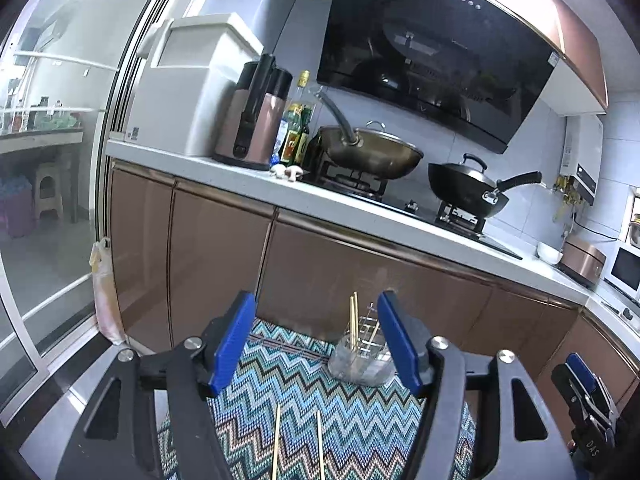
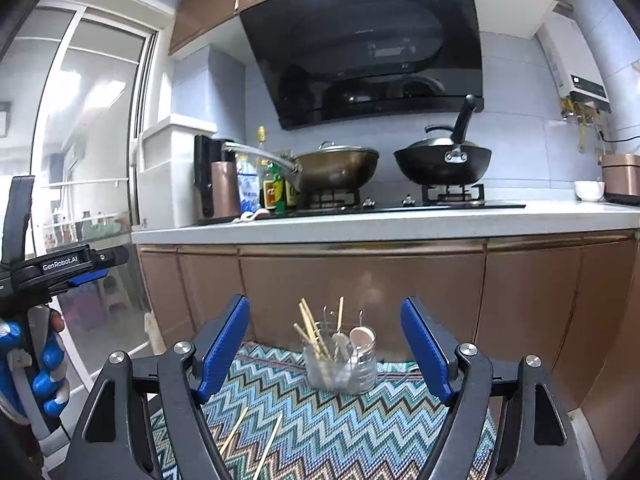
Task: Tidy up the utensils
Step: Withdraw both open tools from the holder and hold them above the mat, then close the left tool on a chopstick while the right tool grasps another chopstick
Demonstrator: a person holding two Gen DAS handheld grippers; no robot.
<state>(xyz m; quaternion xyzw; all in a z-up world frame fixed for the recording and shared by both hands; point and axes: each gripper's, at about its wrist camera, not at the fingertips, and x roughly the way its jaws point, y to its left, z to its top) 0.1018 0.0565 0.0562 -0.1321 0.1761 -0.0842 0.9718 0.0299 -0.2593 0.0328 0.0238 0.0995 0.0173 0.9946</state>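
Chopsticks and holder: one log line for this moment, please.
left gripper: open, empty | right gripper: open, empty | holder: upright, holds utensils | two chopsticks: loose on mat

"GenRobot.AI" on the left gripper

Two woks on the stove, perhaps mushrooms beside.
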